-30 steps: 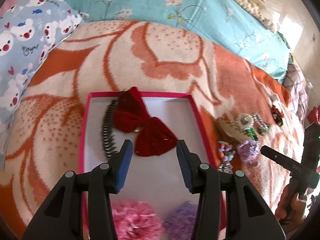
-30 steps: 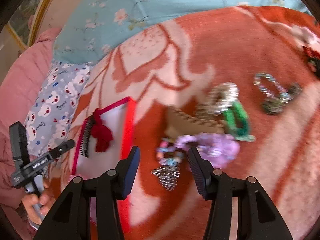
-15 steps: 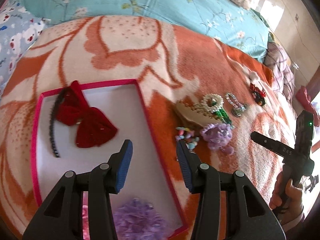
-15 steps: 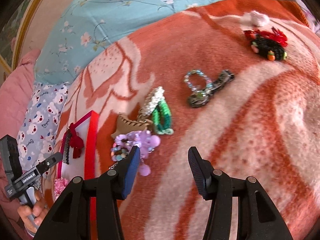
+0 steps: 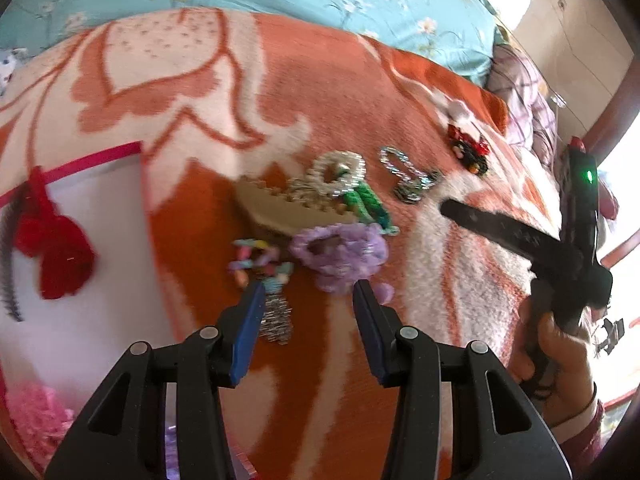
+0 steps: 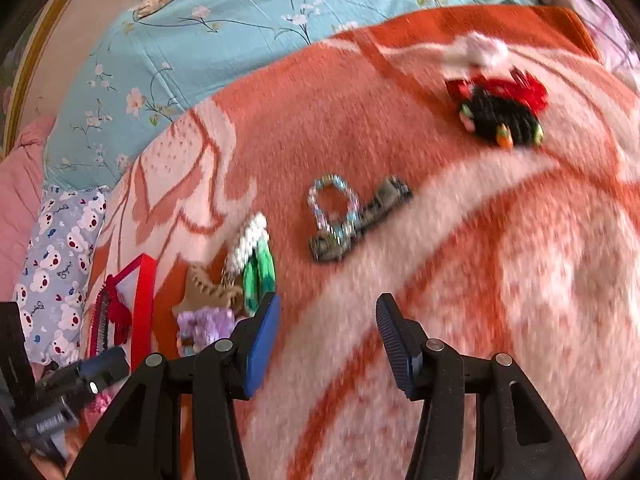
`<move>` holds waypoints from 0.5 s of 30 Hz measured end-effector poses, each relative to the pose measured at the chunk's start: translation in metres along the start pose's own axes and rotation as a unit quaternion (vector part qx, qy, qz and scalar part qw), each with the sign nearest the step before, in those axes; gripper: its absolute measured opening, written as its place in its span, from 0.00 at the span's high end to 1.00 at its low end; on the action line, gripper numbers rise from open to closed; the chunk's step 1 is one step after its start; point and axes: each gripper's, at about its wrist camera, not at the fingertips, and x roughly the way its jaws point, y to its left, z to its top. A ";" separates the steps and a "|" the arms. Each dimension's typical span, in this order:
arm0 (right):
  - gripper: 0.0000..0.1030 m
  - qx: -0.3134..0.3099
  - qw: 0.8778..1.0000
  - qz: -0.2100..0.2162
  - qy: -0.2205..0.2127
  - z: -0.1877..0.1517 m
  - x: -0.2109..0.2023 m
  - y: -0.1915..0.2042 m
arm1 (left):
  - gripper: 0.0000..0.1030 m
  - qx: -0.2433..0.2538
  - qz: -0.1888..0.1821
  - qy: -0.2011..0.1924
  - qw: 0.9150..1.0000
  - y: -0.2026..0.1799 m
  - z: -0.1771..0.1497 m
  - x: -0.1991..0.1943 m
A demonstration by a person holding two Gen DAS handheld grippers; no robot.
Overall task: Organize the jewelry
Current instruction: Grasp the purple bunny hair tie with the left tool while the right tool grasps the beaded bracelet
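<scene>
My left gripper (image 5: 308,292) is open and empty, just in front of a purple scrunchie (image 5: 340,250), a multicoloured bead bracelet (image 5: 260,262) and a silver clip (image 5: 276,318). Behind them lie a tan claw clip (image 5: 280,208), a pearl ring (image 5: 340,170) and a green tie (image 5: 368,202). The pink-rimmed box (image 5: 80,160) at the left holds a red bow (image 5: 56,248). My right gripper (image 6: 326,312) is open and empty above the blanket, short of a bead bracelet (image 6: 332,204) and grey clip (image 6: 360,224). A black-and-red hair piece (image 6: 500,112) lies farther back.
Everything lies on an orange and cream blanket (image 5: 200,80) over a bed, with a light blue floral quilt (image 6: 240,20) behind and a bear-print pillow (image 6: 56,248) at the left. A pink pom-pom (image 5: 32,416) sits in the box's near corner.
My left gripper has swung right, from over the box to the loose pile of jewelry. My right gripper has moved right and forward toward the bead bracelet and grey clip.
</scene>
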 end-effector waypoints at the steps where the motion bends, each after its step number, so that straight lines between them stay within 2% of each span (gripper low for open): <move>1: 0.50 -0.005 1.000 -0.001 -0.003 0.005 0.001 0.002 | 0.57 0.001 -0.003 0.001 1.000 -0.003 0.001 0.003; 5: 0.52 -0.027 0.999 -0.010 -0.016 0.024 0.011 0.005 | 0.57 -0.001 -0.021 0.009 1.000 -0.015 0.005 0.019; 10: 0.52 -0.045 0.999 -0.029 0.006 0.040 0.041 0.001 | 0.57 -0.004 -0.031 0.029 0.999 -0.023 0.009 0.044; 15: 0.54 -0.077 0.996 -0.043 0.005 0.039 0.050 0.002 | 0.57 0.009 -0.019 0.045 0.999 -0.036 0.006 0.070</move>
